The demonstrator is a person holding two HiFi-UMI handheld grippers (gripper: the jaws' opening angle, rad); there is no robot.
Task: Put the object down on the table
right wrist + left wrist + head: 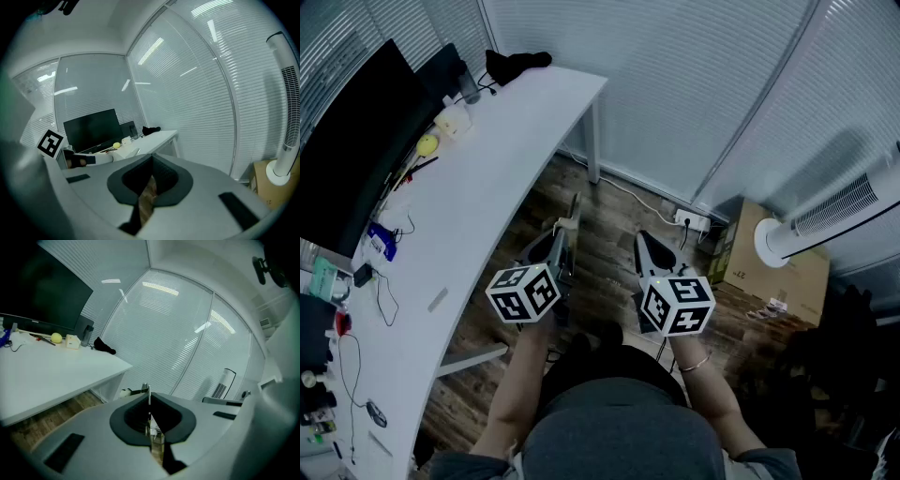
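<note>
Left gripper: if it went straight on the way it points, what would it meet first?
Probably the window blinds, depth unclear; the left gripper, shut on a thin object, points past the table on its left.

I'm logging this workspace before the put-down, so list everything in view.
table: one, white, left side of the room
monitor: one, black, on the table's left edge
ball: one, yellow, on the table by the monitor
cloth: one, black, table's far end
cardboard box: one, brown, floor at right
tower fan: one, white, beside the cardboard box
power strip: one, white, floor by the wall
thin flat object: one, pale, clamped edge-on over the floor
left gripper: one, grey, shut on the thin flat object
right gripper: one, grey, shut, empty
</note>
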